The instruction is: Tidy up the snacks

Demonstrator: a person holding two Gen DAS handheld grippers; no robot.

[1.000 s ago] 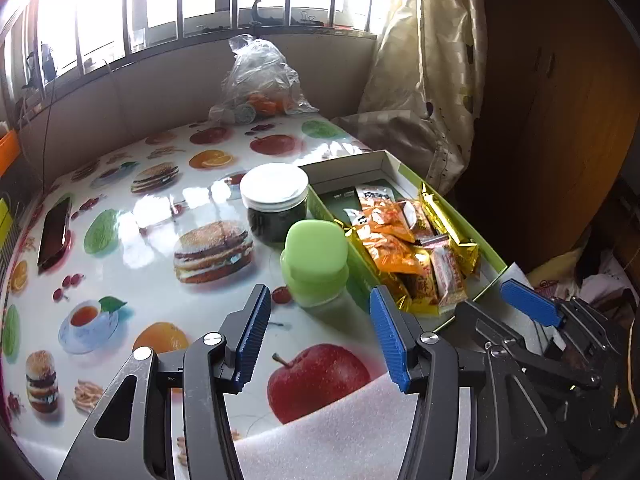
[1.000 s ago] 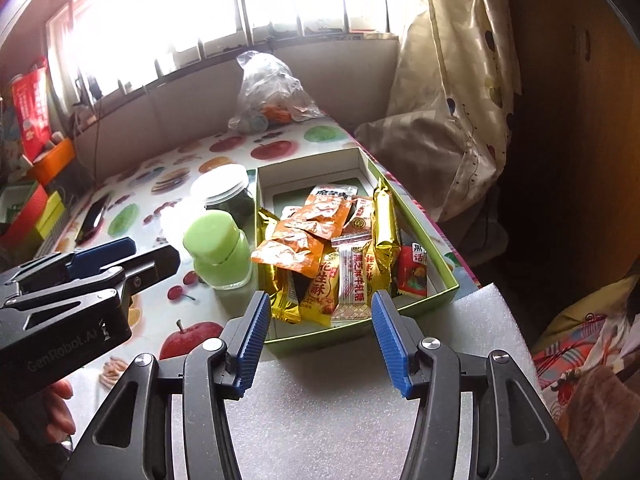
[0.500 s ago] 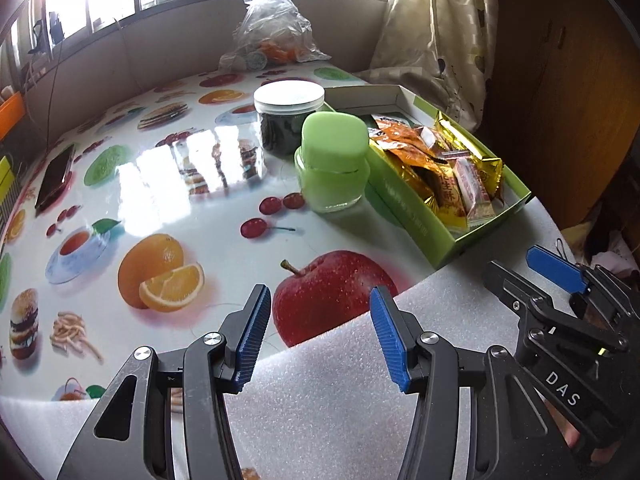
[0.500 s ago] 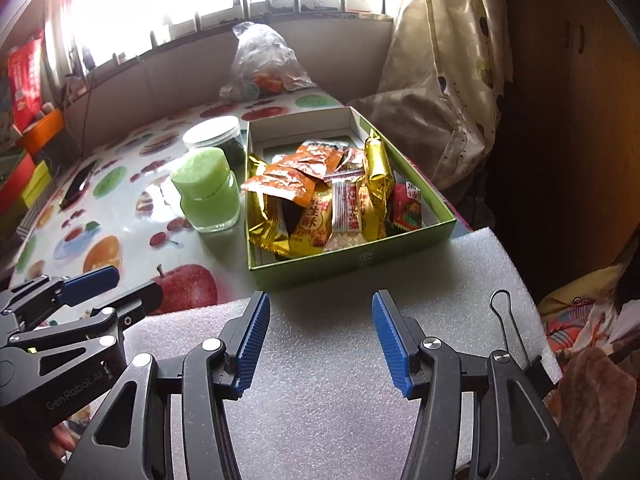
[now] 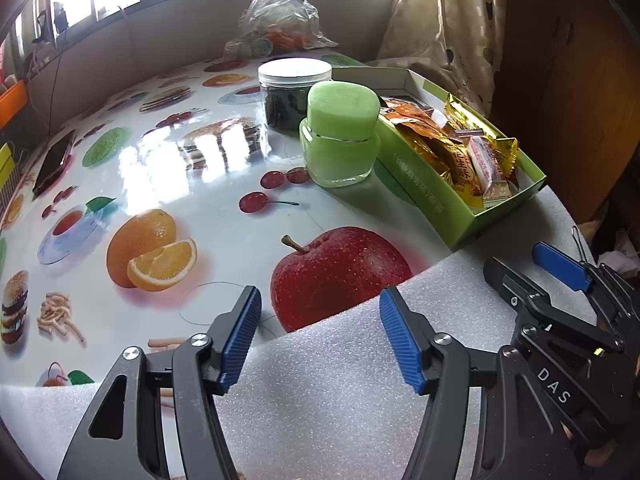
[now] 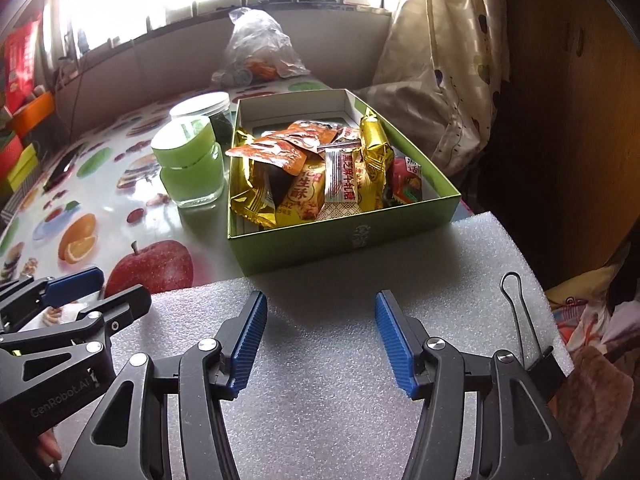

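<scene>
Snacks [image 6: 320, 176] lie heaped in the green box [image 6: 352, 240], straight ahead of the right gripper [image 6: 320, 332] and off to the right of the left gripper [image 5: 320, 334]. Both grippers hover over the white foam sheet [image 6: 320, 420] at the near edge of the worktop [image 5: 160, 168], jaws apart and opening wider, with nothing between them. As I judge it, the sorting is hardly begun: the packets are a jumble and nothing is in hand. Two jars stand just left of the box, the green jar [image 5: 340, 136] nearer and the dark jar [image 5: 286, 92] behind it. The right view looks down into the box and shows a black binder clip [image 6: 532, 344] beside its jaws. The left view shows only the box's side, but more of the fruit-printed worktop and a phone [image 5: 52, 162] far left.
</scene>
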